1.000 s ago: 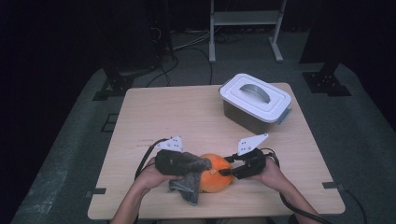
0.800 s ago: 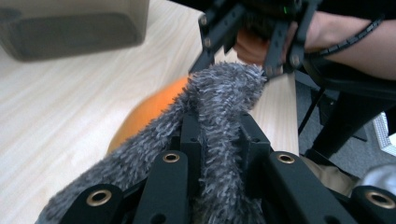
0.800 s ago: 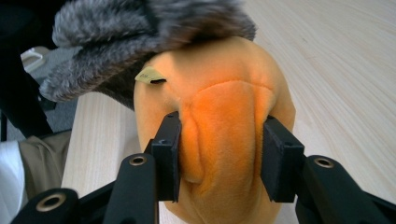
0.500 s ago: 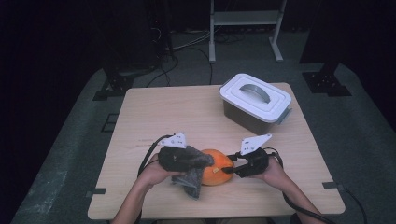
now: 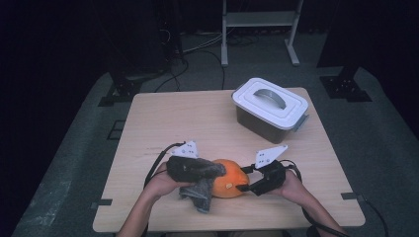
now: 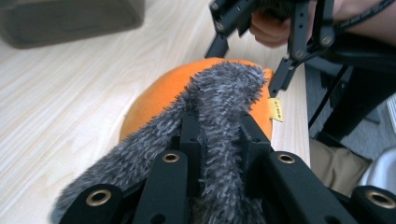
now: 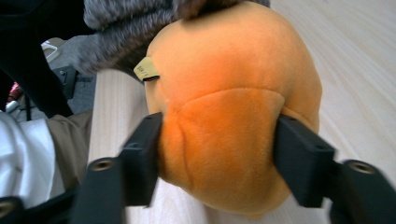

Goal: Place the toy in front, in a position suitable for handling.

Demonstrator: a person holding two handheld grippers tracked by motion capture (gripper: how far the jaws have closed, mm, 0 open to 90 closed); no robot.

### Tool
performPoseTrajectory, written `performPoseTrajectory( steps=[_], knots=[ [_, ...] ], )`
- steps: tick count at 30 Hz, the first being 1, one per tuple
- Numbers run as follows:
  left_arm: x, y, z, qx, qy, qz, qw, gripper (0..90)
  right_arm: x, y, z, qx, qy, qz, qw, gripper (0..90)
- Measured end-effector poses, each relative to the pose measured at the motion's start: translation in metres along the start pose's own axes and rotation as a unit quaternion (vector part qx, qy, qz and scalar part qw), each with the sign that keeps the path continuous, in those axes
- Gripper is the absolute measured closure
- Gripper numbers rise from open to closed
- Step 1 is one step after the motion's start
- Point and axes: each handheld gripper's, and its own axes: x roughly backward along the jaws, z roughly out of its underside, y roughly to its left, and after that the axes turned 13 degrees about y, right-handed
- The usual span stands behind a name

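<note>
A round orange plush toy [image 5: 230,185] lies near the table's front edge. My left gripper [image 5: 217,170] is shut on a grey fuzzy cloth [image 5: 200,195], which drapes over the toy's left side. In the left gripper view the cloth [image 6: 224,93] bulges between the jaws and lies on the toy [image 6: 159,93]. My right gripper [image 5: 243,180] reaches in from the right. Its jaws have just been opening, and in the right gripper view they still flank the toy [image 7: 224,116] and touch both its sides. A small yellow tag [image 7: 147,70] sticks out of the toy.
A dark storage box with a white handled lid [image 5: 269,111] stands at the back right of the wooden table [image 5: 197,123]. The person's forearms come in from the bottom edge. Cables trail from both grippers. A metal stand and dark floor lie beyond the table.
The cloth and left gripper shifted slightly over the toy. The right gripper stays at the toy's right side.
</note>
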Motion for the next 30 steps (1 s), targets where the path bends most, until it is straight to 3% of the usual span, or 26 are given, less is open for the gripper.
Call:
performPoseTrajectory(
  steps=[6,11,18,20,22,26,30],
  knots=[
    [-0.005,-0.005,0.011,0.003,0.009,0.025,0.9996,75.8,0.009,-0.007,0.001,-0.027,-0.008,-0.024,0.9993,24.2],
    [-0.005,-0.009,0.015,-0.004,0.015,0.029,0.9995,75.9,0.006,-0.007,0.000,-0.025,0.001,-0.040,0.9989,21.9],
    [-0.008,-0.011,0.014,-0.008,0.014,0.037,0.9992,75.9,0.005,-0.008,-0.006,-0.026,-0.005,-0.041,0.9988,21.9],
    [-0.009,-0.014,0.010,-0.014,0.012,0.033,0.9993,75.9,-0.001,-0.007,-0.009,-0.024,0.002,-0.041,0.9989,24.9],
    [-0.007,-0.014,0.007,-0.017,0.005,0.032,0.9993,75.9,-0.005,-0.004,-0.010,-0.014,0.008,-0.026,0.9995,32.6],
    [-0.001,-0.012,0.000,-0.012,-0.029,0.035,0.9989,75.9,-0.004,-0.002,-0.005,-0.006,0.001,-0.022,0.9997,38.8],
    [-0.005,-0.011,0.002,-0.017,-0.014,0.023,0.9995,75.9,-0.003,-0.001,-0.001,-0.011,-0.004,-0.020,0.9997,39.4]
  ],
)
